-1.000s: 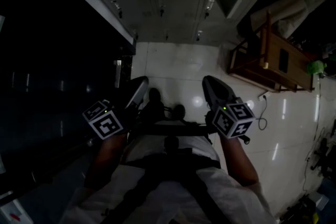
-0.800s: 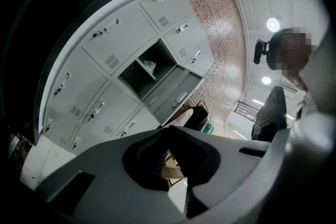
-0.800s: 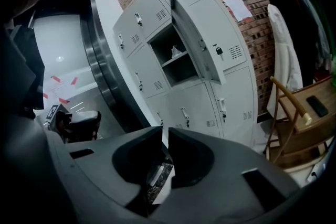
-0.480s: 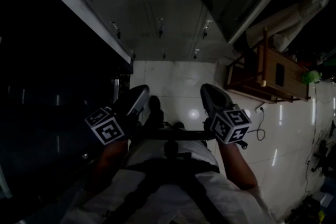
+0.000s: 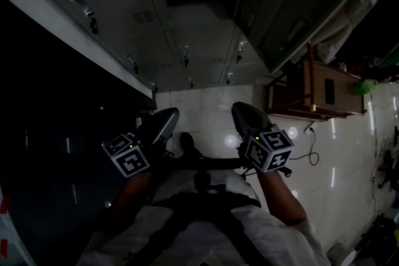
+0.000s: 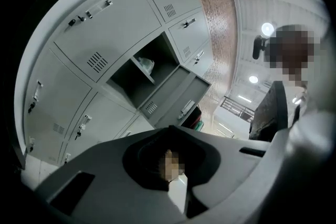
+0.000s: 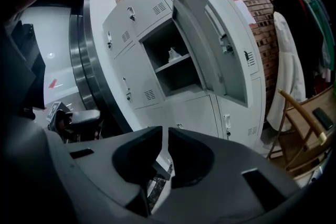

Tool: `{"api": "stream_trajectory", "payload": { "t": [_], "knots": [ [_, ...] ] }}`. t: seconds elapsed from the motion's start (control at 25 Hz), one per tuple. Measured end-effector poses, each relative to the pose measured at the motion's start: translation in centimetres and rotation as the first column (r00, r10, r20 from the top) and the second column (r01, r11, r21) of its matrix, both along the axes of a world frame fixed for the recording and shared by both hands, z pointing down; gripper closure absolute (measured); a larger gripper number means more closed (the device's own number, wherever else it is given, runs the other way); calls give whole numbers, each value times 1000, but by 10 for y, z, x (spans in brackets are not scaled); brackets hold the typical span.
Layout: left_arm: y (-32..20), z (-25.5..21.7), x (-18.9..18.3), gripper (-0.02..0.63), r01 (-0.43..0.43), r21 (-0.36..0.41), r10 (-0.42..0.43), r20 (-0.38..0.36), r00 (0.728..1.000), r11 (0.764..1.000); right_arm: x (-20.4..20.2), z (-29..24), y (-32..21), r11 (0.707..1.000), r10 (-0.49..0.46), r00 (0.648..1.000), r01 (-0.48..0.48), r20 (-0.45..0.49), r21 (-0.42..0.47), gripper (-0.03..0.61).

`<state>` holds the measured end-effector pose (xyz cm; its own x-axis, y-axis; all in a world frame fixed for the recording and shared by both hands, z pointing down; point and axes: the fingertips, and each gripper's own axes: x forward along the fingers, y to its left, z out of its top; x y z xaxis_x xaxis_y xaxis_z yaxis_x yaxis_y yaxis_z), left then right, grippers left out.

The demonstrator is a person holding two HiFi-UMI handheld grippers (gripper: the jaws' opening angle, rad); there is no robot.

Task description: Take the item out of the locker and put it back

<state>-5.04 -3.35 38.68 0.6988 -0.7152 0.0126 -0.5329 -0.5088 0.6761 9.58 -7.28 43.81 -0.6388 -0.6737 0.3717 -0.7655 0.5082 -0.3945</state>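
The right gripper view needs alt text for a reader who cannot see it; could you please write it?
A grey locker bank stands ahead with one door swung open and a small pale item on the shelf inside. In the foreground the right gripper has its jaws together, empty; a wooden chair stands at right.

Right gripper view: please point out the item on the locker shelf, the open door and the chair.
Item (image 7: 173, 54), right gripper view, its middle.
Door (image 7: 210, 60), right gripper view, inner face.
Chair (image 7: 300, 109), right gripper view, curved armrest.
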Motion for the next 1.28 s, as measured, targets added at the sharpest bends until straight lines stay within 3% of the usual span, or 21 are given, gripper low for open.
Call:
{"api": "stream_trajectory", "payload": {
  "t": [0.36, 0.88, 1.28],
  "knots": [
    [-32, -2, -19, 611, -58, 3, 58, -10, 998, 998, -16, -7, -29, 998, 58, 998, -58, -20, 3, 537],
    [-55, -13, -54, 611, -83, 25, 83, -8, 997, 996, -73, -14, -60, 999, 37, 999, -37, -20, 14, 537],
    [-68, -17, -69, 611, -145, 48, 145, -11, 989, 988, -92, -20, -70, 995, 90, 996, -89, -19, 42, 537]
  ]
}}
